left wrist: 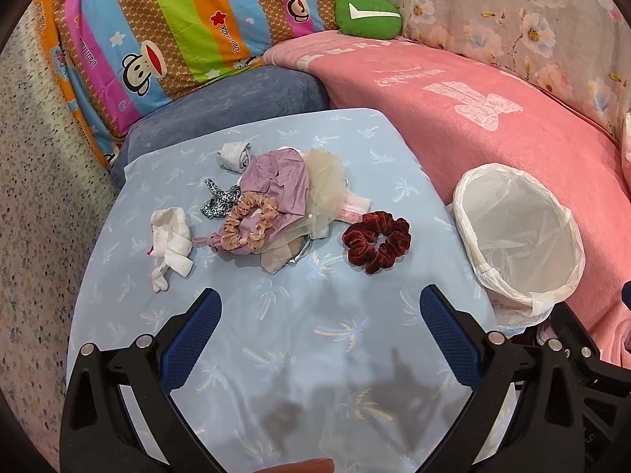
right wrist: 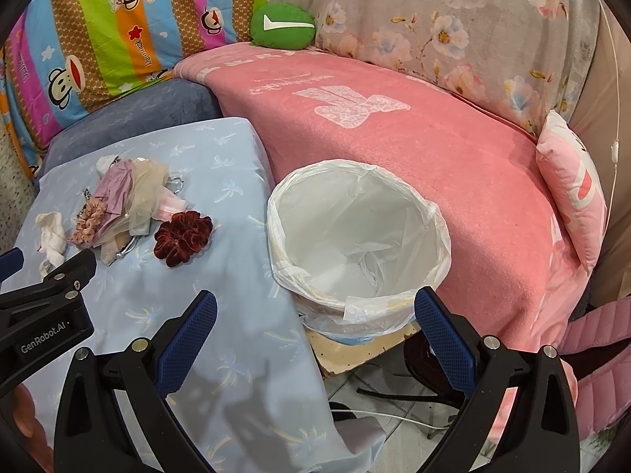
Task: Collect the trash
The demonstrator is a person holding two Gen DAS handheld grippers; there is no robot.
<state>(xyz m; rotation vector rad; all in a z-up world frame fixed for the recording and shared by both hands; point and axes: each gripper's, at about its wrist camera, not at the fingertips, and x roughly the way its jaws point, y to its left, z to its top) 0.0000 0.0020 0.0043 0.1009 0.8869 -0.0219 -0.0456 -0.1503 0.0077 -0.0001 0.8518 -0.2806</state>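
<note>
On the light-blue cloth table (left wrist: 276, 354) lie a crumpled white tissue (left wrist: 171, 242), a second grey-white wad (left wrist: 233, 156), a pile of lilac and beige fabric (left wrist: 284, 193) with a peach scrunchie (left wrist: 250, 222), a leopard hair tie (left wrist: 219, 201) and a dark red scrunchie (left wrist: 376, 241). A white-lined bin (left wrist: 520, 236) stands right of the table. My left gripper (left wrist: 319, 307) is open and empty, short of the pile. My right gripper (right wrist: 315, 311) is open and empty, just before the bin (right wrist: 355, 236). The red scrunchie (right wrist: 182, 237) and tissue (right wrist: 51, 236) show there too.
A pink blanket (right wrist: 434, 149) covers the sofa behind the bin, with a green cushion (right wrist: 282, 25), a striped monkey-print quilt (left wrist: 157, 39) and a pink pillow (right wrist: 572, 189). Below the bin are a tiled floor and cables (right wrist: 378, 414). The left gripper's body (right wrist: 43, 315) shows at the right view's left edge.
</note>
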